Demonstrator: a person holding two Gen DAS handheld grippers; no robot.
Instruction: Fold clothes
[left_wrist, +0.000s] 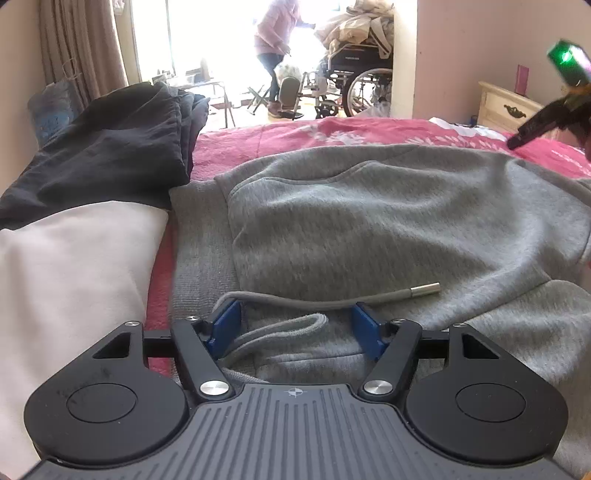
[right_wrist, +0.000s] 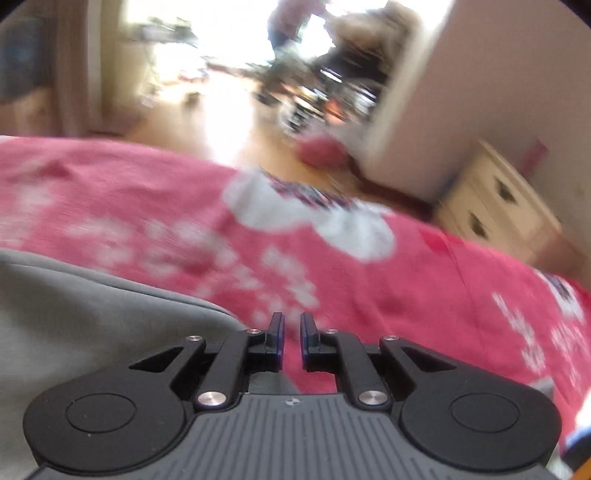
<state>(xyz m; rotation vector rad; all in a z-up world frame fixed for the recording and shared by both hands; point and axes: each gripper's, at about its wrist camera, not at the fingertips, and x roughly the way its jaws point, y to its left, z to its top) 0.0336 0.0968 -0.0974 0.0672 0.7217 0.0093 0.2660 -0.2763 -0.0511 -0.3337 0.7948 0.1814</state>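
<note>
A grey hoodie (left_wrist: 388, 221) lies spread on the pink bedspread (left_wrist: 295, 136). Its drawstring (left_wrist: 332, 301) with a metal tip runs across in front of my left gripper (left_wrist: 295, 325), which is open and low over the hoodie's neck area, with a looped cord between the blue pads. My right gripper (right_wrist: 291, 332) is nearly shut with a narrow gap and holds nothing; it hovers above the bedspread (right_wrist: 369, 277) just right of the hoodie's edge (right_wrist: 92, 306). The right wrist view is motion-blurred. The right gripper also shows in the left wrist view (left_wrist: 517, 142) at the far right.
A folded black garment (left_wrist: 110, 147) and a cream garment (left_wrist: 74, 277) lie left of the hoodie. A white item (right_wrist: 306, 214) lies on the bedspread ahead. A cream nightstand (right_wrist: 498, 206) stands at the right. A person and a wheelchair (left_wrist: 351, 81) are in the doorway beyond.
</note>
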